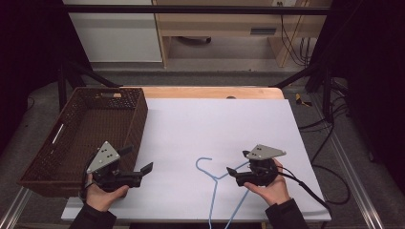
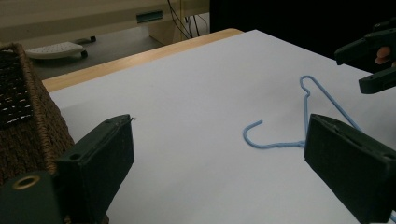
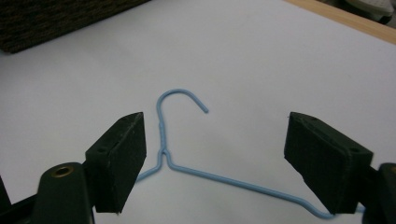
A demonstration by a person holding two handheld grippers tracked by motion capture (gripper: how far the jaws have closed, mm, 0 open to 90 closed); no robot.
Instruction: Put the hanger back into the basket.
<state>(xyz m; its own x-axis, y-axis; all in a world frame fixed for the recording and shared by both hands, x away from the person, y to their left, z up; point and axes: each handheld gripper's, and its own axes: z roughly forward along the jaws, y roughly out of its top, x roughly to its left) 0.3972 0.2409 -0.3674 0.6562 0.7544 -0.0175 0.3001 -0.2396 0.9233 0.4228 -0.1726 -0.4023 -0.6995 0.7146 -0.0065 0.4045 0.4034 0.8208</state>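
One blue wire hanger (image 1: 213, 183) lies flat on the white sheet (image 1: 215, 129) at the near edge of the table, hook pointing away from the person, lower bar running off the near edge. One brown wicker basket (image 1: 138, 119) sits at the left, overhanging the sheet's left edge; nothing visible inside.

Two grippers, one per hand. Left gripper (image 1: 141, 161) hangs just beside the basket's near right corner, jaws spread wide, holding nothing; its own view shows the hanger (image 2: 280, 140) ahead btwn the jaws & the basket wall (image 2: 28, 121) at left. Right gripper (image 1: 237, 162) hovers over the hanger's right shoulder, jaws wide apart w/ nothing held; in its view the hanger's neck (image 3: 163, 140) sits btwn the jaws, closer to the left one.
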